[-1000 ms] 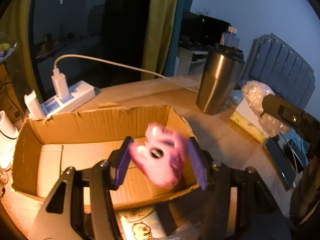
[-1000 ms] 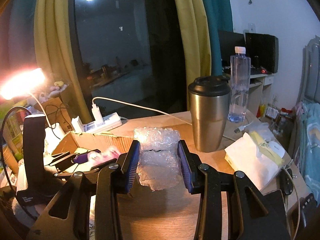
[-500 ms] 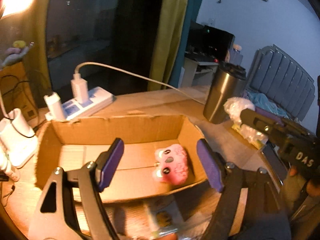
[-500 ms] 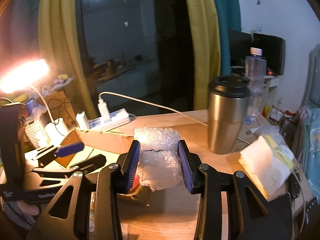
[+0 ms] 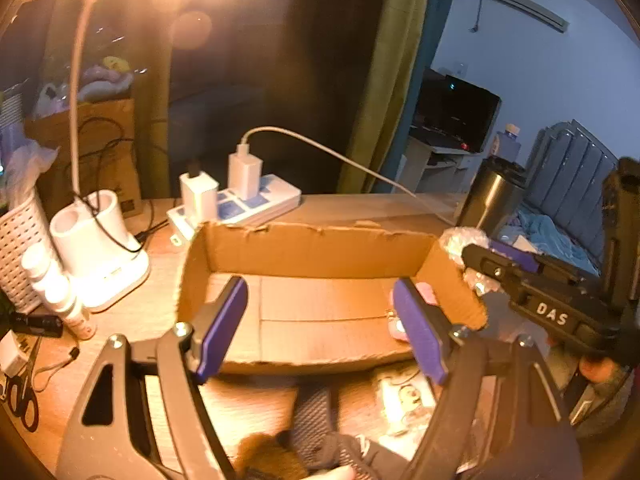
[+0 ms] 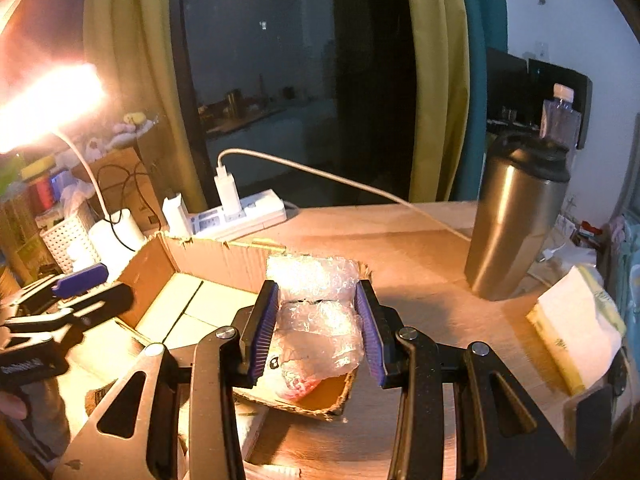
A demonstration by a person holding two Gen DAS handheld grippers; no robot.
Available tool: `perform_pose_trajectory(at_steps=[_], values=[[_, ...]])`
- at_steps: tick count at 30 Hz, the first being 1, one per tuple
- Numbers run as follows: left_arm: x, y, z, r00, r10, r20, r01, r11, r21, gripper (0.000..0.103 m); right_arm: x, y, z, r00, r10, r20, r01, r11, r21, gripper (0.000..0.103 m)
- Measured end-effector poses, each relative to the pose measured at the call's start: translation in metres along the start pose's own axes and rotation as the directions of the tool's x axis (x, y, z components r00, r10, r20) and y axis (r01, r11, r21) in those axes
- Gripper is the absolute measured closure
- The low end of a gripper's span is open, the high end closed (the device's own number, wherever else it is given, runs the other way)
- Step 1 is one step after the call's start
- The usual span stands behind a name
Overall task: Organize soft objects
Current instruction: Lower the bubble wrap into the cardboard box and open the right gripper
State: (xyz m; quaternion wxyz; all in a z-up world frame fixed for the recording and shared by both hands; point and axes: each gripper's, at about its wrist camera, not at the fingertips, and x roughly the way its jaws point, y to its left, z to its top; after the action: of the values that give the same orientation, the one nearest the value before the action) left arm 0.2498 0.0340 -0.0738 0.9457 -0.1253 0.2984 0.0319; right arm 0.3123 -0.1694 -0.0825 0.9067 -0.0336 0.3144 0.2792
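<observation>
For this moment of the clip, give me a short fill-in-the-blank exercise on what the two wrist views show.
1. The right gripper is shut on a wad of ____ wrap.
2. The left gripper holds ____ between its open jaws.
3. The pink plush toy lies inside the ____ box.
4. The steel tumbler stands ____ on the table.

Missing words: bubble; nothing; cardboard; upright

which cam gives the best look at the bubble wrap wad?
Right wrist view. The crumpled clear bubble wrap wad fills the centre, pinched between the right claw's purple pads above the brown cardboard box. The left wrist view shows only a white edge of it behind the box's right wall.
</observation>
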Motion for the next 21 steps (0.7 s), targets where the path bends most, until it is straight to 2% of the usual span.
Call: perform_pose_trajectory(at_steps=[3,5,7,21], values=[[-0.005,0.008,-0.001,1.0,0.013,0.008,-0.013,1.0,-0.009,0.027,0.006,0.003,-0.002,1.0,-0.003,-0.015,0.003,1.0,0.006,0.059],[-0.007,0.011,-0.003,1.0,0.019,0.011,-0.019,1.0,-0.013,0.027,0.007,0.006,-0.003,1.0,-0.008,-0.017,0.008,1.0,0.003,0.043],[-0.011,0.014,-0.004,1.0,0.022,0.014,-0.021,1.0,-0.017,0.027,0.006,0.007,-0.002,1.0,-0.01,-0.016,0.01,1.0,0.005,0.037],[-0.043,0.014,-0.011,0.998,0.027,0.049,-0.027,1.0,-0.013,0.027,-0.043,0.021,-0.009,0.999,-0.023,0.031,0.023,1.0,-0.015,0.037]])
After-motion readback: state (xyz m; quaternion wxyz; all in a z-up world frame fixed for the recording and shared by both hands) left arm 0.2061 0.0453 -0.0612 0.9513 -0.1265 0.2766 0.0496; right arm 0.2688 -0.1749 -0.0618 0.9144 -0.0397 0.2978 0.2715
